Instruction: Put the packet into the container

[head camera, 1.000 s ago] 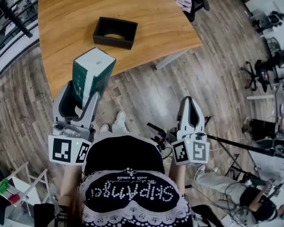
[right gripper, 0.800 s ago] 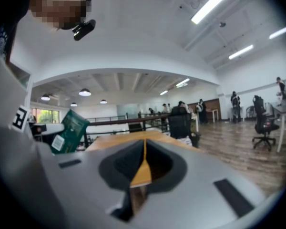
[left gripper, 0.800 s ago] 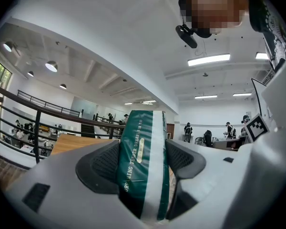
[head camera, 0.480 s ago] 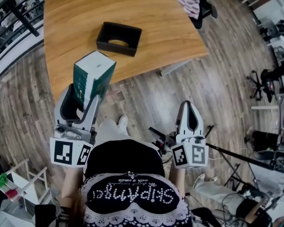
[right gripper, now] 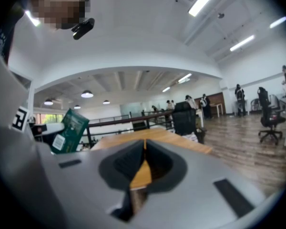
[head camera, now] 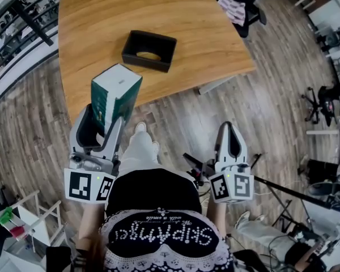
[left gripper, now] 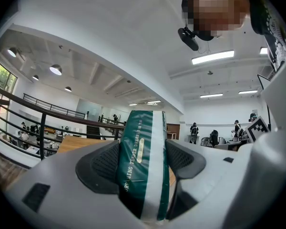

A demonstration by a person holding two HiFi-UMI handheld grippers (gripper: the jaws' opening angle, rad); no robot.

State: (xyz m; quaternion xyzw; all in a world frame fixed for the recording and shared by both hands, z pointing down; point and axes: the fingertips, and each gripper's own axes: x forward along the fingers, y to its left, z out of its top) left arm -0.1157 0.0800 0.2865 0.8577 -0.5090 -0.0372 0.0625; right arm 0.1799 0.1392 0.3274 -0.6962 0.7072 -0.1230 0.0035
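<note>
A green and white packet [head camera: 114,94] stands upright between the jaws of my left gripper [head camera: 100,124], which is shut on it, held over the wooden floor just short of the table's near edge. In the left gripper view the packet [left gripper: 142,163] fills the gap between the dark pads. The black open container [head camera: 149,50] sits on the wooden table [head camera: 204,33], well ahead of the packet. My right gripper [head camera: 231,143] hangs lower right over the floor, shut and empty; its view shows the jaws meeting [right gripper: 144,157] and the packet [right gripper: 69,129] off to the left.
The table's near edge [head camera: 175,89] runs across in front of me. A pink-patterned cloth [head camera: 234,10] lies on a chair at the table's far right. Office chairs [head camera: 330,98] stand at the right, and a tripod leg [head camera: 294,190] crosses the floor beside my right gripper.
The view has shifted slightly, so the table and container sit a bit further right and lower. The left gripper keeps its hold on the packet; the right one stays shut.
</note>
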